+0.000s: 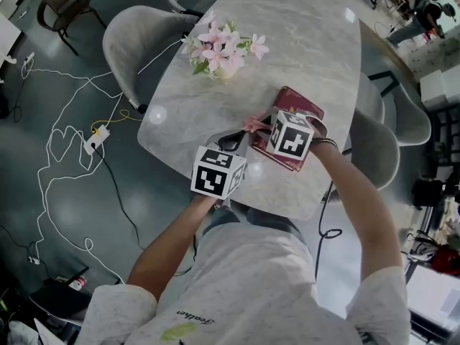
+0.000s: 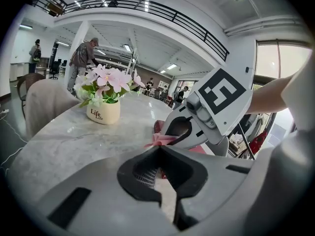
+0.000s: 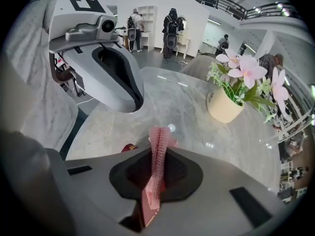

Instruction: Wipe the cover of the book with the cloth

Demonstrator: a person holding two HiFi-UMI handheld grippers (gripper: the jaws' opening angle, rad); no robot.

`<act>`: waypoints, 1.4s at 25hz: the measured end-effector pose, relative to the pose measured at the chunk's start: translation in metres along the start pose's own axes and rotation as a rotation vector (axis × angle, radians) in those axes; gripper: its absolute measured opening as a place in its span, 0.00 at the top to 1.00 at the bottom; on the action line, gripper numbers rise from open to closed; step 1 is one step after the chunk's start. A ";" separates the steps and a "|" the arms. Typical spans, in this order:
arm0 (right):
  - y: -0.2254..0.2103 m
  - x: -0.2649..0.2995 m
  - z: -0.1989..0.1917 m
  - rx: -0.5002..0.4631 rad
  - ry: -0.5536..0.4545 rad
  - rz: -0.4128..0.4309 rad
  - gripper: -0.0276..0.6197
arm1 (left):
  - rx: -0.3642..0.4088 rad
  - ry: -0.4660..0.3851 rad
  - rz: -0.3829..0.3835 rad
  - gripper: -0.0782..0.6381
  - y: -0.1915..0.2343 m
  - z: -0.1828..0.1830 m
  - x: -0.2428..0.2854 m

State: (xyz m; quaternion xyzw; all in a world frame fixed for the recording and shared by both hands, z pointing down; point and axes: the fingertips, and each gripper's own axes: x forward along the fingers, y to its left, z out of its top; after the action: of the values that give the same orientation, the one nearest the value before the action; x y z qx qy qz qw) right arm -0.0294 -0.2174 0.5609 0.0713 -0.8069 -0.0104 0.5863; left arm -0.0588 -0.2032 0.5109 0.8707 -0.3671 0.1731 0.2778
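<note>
A dark red book (image 1: 305, 110) lies on the marble table (image 1: 302, 42) near its front edge. My right gripper (image 1: 262, 128) is over the book's left part, shut on a pink cloth (image 1: 253, 124). In the right gripper view the cloth (image 3: 158, 141) stands pinched between the jaws of the right gripper (image 3: 156, 156), with a corner of the book (image 3: 129, 148) below. My left gripper (image 1: 231, 142) hovers just left of the book. Its jaws are close together with nothing between them in the left gripper view (image 2: 160, 154), and the cloth (image 2: 162, 140) is beyond them.
A cream pot of pink flowers (image 1: 219, 52) stands on the table behind the book. Grey chairs (image 1: 140, 42) ring the table. White cables (image 1: 72, 142) trail over the floor at the left. The table's front edge (image 1: 237, 200) is close to the person's body.
</note>
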 end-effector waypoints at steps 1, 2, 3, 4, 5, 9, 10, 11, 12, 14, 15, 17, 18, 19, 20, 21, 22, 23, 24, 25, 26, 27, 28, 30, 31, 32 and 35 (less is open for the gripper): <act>0.002 0.000 0.001 -0.002 -0.001 0.003 0.93 | 0.001 0.000 0.001 0.88 0.000 0.000 0.000; 0.004 -0.001 0.002 -0.003 -0.002 0.007 0.93 | 0.001 -0.001 0.002 0.88 -0.001 0.000 -0.001; 0.006 -0.001 0.002 -0.005 -0.003 0.010 0.93 | 0.002 -0.002 0.003 0.88 0.000 0.001 -0.001; 0.008 -0.001 0.003 -0.007 -0.004 0.013 0.93 | 0.002 -0.004 0.005 0.88 0.000 0.001 -0.002; 0.010 -0.001 0.004 -0.009 -0.006 0.015 0.93 | 0.002 -0.004 0.007 0.88 0.000 0.001 -0.002; 0.017 0.000 0.008 -0.023 -0.013 0.028 0.93 | -0.003 -0.008 0.018 0.88 0.001 -0.001 -0.005; 0.020 0.000 0.009 -0.027 -0.015 0.032 0.93 | -0.005 -0.009 0.021 0.88 0.001 -0.002 -0.007; 0.022 0.000 0.010 -0.031 -0.017 0.037 0.93 | -0.008 -0.009 0.024 0.88 0.001 -0.003 -0.008; 0.024 0.000 0.011 -0.035 -0.019 0.041 0.93 | -0.009 -0.008 0.028 0.88 0.001 -0.005 -0.009; 0.029 -0.001 0.013 -0.043 -0.023 0.049 0.93 | -0.012 -0.007 0.037 0.88 0.001 -0.008 -0.013; 0.032 -0.001 0.014 -0.047 -0.024 0.052 0.93 | -0.013 -0.007 0.041 0.88 0.000 -0.009 -0.014; 0.036 0.000 0.016 -0.056 -0.026 0.060 0.93 | -0.015 -0.007 0.051 0.88 0.000 -0.011 -0.018; 0.038 0.000 0.017 -0.060 -0.027 0.063 0.93 | -0.017 -0.008 0.057 0.88 0.000 -0.012 -0.020; 0.040 0.001 0.018 -0.064 -0.029 0.066 0.93 | -0.019 -0.010 0.063 0.88 -0.001 -0.013 -0.022; 0.042 0.001 0.019 -0.067 -0.031 0.067 0.93 | -0.021 -0.013 0.069 0.88 -0.001 -0.014 -0.024; 0.044 0.001 0.021 -0.070 -0.035 0.068 0.93 | -0.022 -0.017 0.076 0.88 -0.002 -0.014 -0.026; 0.045 0.001 0.022 -0.072 -0.040 0.068 0.93 | -0.024 -0.020 0.081 0.88 -0.003 -0.014 -0.027; 0.047 0.000 0.023 -0.074 -0.044 0.070 0.93 | -0.026 -0.022 0.088 0.88 -0.004 -0.014 -0.029; 0.050 0.000 0.023 -0.077 -0.050 0.072 0.93 | -0.029 -0.024 0.095 0.88 -0.006 -0.015 -0.030; 0.052 0.000 0.024 -0.080 -0.055 0.075 0.93 | -0.032 -0.027 0.102 0.88 -0.007 -0.016 -0.032; 0.055 0.000 0.025 -0.084 -0.062 0.078 0.93 | -0.035 -0.029 0.110 0.88 -0.009 -0.017 -0.034; 0.058 -0.001 0.025 -0.088 -0.068 0.080 0.93 | -0.037 -0.031 0.118 0.88 -0.010 -0.018 -0.037; 0.060 -0.002 0.026 -0.091 -0.075 0.080 0.93 | -0.038 -0.033 0.126 0.88 -0.012 -0.019 -0.039; 0.063 -0.005 0.028 -0.083 -0.098 0.077 0.93 | -0.040 -0.039 0.143 0.88 -0.015 -0.020 -0.044; 0.064 -0.007 0.030 -0.068 -0.116 0.074 0.93 | -0.042 -0.043 0.151 0.88 -0.016 -0.020 -0.046; 0.064 -0.009 0.032 -0.048 -0.138 0.071 0.93 | -0.044 -0.048 0.160 0.88 -0.017 -0.020 -0.049; 0.066 -0.019 0.038 0.022 -0.214 0.060 0.93 | -0.051 -0.063 0.190 0.88 -0.020 -0.020 -0.055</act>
State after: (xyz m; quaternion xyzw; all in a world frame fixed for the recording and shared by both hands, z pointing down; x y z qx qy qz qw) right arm -0.0662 -0.1522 0.5376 0.0521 -0.8668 0.0082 0.4959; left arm -0.0833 -0.1496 0.4913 0.8297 -0.4608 0.1617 0.2704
